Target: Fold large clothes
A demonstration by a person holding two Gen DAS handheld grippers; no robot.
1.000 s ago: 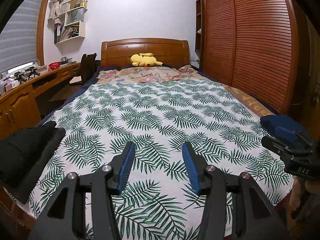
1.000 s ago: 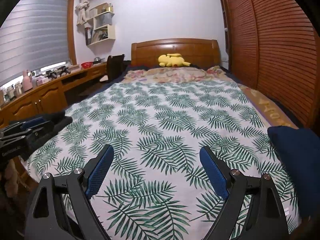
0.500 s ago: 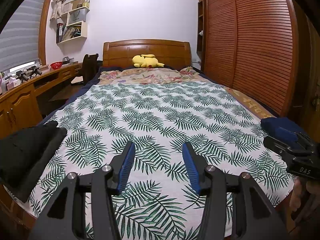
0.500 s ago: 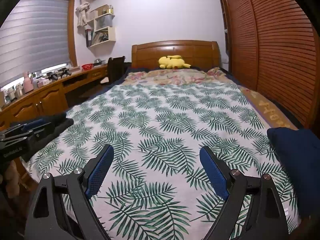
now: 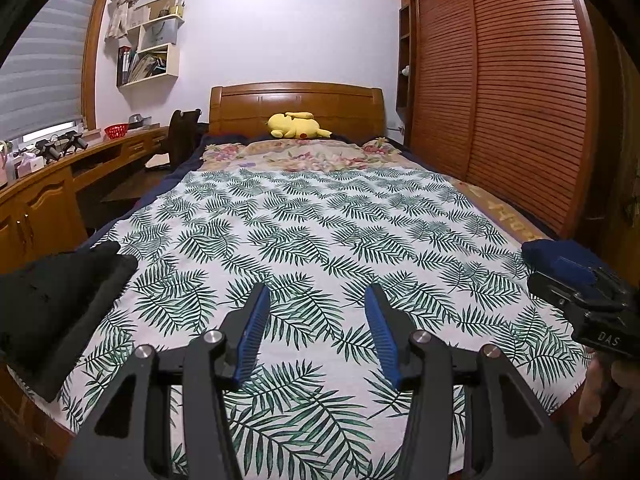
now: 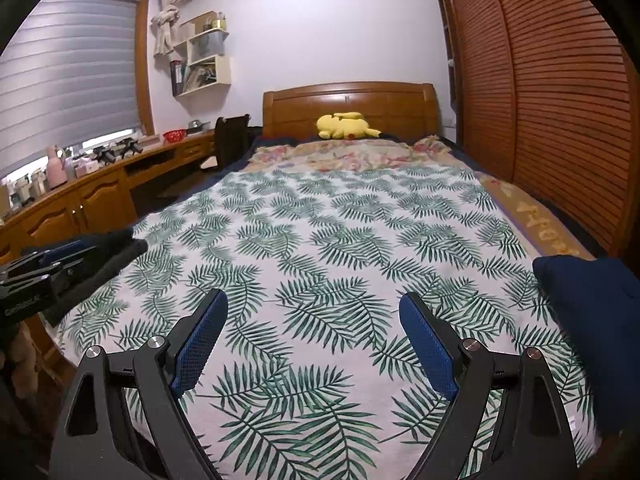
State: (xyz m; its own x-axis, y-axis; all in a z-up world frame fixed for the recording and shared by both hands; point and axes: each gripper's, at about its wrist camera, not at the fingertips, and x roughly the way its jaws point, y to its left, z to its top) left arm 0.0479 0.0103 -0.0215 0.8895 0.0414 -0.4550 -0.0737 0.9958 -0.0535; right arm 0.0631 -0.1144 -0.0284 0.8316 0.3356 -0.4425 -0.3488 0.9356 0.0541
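Observation:
A folded black garment (image 5: pixel 52 308) lies on the bed's near left corner. A folded navy garment (image 6: pixel 592 328) lies on the near right corner; it also shows in the left wrist view (image 5: pixel 556 256). A white sheet with green fern print (image 5: pixel 320 248) covers the bed. My left gripper (image 5: pixel 318 316) is open and empty above the sheet's near edge. My right gripper (image 6: pixel 314 320) is open wide and empty, also above the near edge. Each gripper shows at the edge of the other's view: the right one (image 5: pixel 580 284), the left one (image 6: pixel 52 260).
A yellow plush toy (image 5: pixel 298 126) lies by the wooden headboard (image 5: pixel 296 104). A wooden desk (image 5: pixel 48 188) with small items and a dark chair (image 5: pixel 182 136) run along the left. Slatted wardrobe doors (image 5: pixel 500 92) stand along the right.
Both views have tilted up slightly, so the bed sits lower in frame. Both grippers stay open and empty.

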